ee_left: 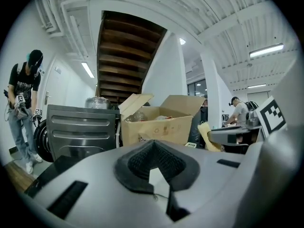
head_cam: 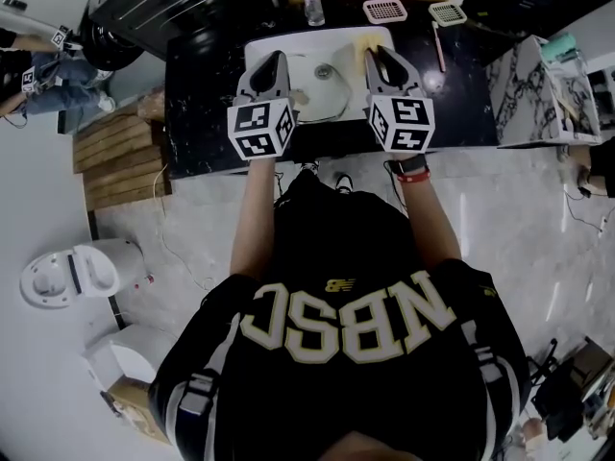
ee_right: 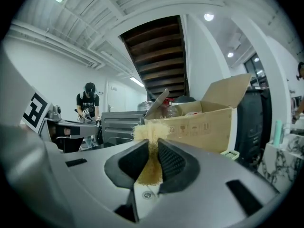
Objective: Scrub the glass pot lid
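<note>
Scrubbing well, as I judge it, starts with bringing both tools down from where they hang, level above the near edge of the white sink basin (head_cam: 264, 41). The right gripper (ee_right: 153, 144) is clamped on a coarse yellow fibrous scrubbing pad (ee_right: 151, 128), whose frayed top sticks out beyond the jaw tips. That free end should meet the glass, so the pad wants to go in tip first and be pressed flat, not dragged on its edge. The left gripper (ee_left: 153, 145) has its jaws closed together with nothing between them. It would have to open and pinch the lid's rim or knob to steady it, since wet glass on a smooth basin will likely slide under a one-sided push. Short circular strokes from the middle outward should cover the surface without knocking the lid against the basin wall.

The round glass pot lid (head_cam: 323, 92) lies down in the basin, between the two grippers and a little beyond them, near the drain. Being clear, it shows mostly as a curved rim line against the white. Whether it lies flat or leans on the basin wall I cannot tell. The black marble counter (head_cam: 202, 113) surrounds the sink on the left, right and far sides.
</note>
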`<move>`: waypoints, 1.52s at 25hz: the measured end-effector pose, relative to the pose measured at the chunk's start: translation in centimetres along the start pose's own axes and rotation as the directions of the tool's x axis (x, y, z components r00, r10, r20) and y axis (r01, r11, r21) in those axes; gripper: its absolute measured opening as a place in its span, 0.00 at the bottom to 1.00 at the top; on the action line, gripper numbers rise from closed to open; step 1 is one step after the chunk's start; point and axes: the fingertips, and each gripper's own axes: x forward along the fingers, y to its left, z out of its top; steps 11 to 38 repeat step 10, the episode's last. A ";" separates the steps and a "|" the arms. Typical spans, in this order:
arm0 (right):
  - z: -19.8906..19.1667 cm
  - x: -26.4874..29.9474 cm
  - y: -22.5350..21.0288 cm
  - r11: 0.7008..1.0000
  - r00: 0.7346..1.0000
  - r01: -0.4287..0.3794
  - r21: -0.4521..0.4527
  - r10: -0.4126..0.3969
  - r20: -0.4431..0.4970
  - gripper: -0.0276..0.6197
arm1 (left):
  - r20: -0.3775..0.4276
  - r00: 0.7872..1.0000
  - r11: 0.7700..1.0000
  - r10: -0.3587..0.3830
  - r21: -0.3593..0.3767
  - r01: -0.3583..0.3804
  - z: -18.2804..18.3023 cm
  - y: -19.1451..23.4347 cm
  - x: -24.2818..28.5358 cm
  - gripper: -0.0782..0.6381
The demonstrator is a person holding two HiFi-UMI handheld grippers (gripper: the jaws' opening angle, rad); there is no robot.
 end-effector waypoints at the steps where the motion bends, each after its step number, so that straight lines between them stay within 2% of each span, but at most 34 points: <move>1: -0.2 -0.2 -0.2 1.000 1.000 0.000 0.000 0.000 -0.005 0.14 | -0.003 1.000 1.000 -0.002 0.001 0.002 -0.1 -0.2 0.0 0.13; 6: -1.1 -0.8 -1.3 1.000 0.999 -0.013 -0.011 0.013 -0.038 0.14 | -0.011 1.000 1.000 -0.009 0.004 0.009 -0.9 -0.8 0.3 0.13; 10: -2.3 -0.8 -1.7 0.999 0.996 -0.053 -0.002 0.053 -0.072 0.14 | -0.027 0.999 1.000 -0.020 0.003 0.020 -1.8 -1.0 0.6 0.13; 38: -2.3 -0.8 -1.7 0.999 0.996 -0.053 -0.002 0.053 -0.072 0.14 | -0.027 0.999 1.000 -0.020 0.003 0.020 -1.8 -1.0 0.6 0.13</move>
